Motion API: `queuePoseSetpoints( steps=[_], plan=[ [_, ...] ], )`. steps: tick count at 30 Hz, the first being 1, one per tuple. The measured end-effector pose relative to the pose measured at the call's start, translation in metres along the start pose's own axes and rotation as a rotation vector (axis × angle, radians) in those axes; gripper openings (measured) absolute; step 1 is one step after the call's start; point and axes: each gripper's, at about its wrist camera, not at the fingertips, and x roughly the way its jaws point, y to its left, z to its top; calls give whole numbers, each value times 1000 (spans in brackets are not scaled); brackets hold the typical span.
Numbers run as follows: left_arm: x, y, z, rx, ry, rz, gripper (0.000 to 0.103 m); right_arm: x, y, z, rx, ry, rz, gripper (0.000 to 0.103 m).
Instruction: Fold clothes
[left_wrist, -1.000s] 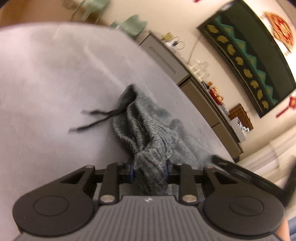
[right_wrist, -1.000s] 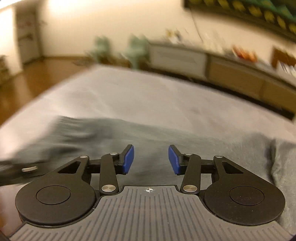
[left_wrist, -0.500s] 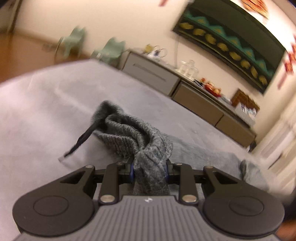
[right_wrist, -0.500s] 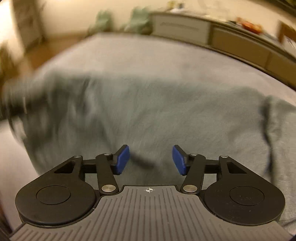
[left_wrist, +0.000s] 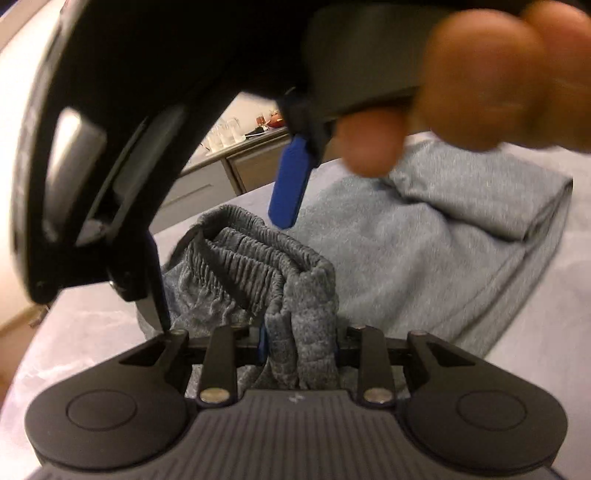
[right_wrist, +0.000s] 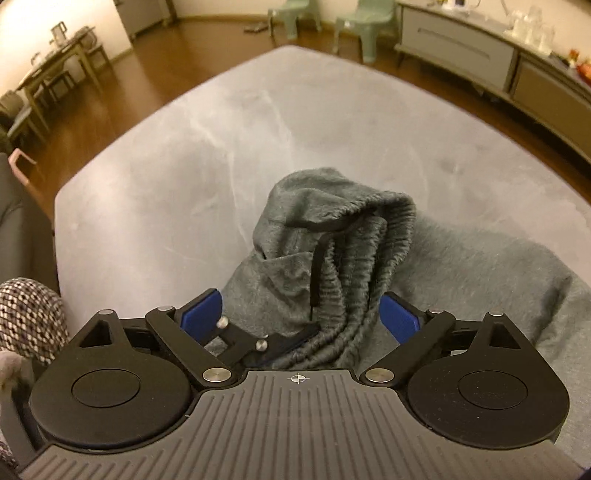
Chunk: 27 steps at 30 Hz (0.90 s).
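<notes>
The left gripper (left_wrist: 299, 347) is clamped on the bunched waistband (left_wrist: 266, 251) of the grey pants (left_wrist: 424, 236). The right gripper (right_wrist: 301, 314) hangs just above it, its jaws opening wide with the waistband (right_wrist: 362, 251) between the blue pads but not pinched. The pants lie on the grey bed (right_wrist: 166, 166) and stretch away to the far right, so the right gripper is closest to grab next. A second ago the left gripper was off to the side and the right one was only half open.

Warm dim light, fisheye warp, foreground blur
</notes>
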Motion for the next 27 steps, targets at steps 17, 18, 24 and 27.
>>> queuePoseSetpoints(
  steps=[17,18,24,27],
  plan=[
    [-54,-8,15,-62,-257,138,68,13,-71,-19,200,-256,89,18],
    [-59,-6,18,-82,-287,100,70,10,-86,-28,226,-265,70,18],
    [-61,1,12,-158,-280,-106,67,43,-162,-82,368,-183,-78,21],
    [-57,38,7,-324,-266,-184,67,59,-176,-106,420,-189,-110,58]
  ],
)
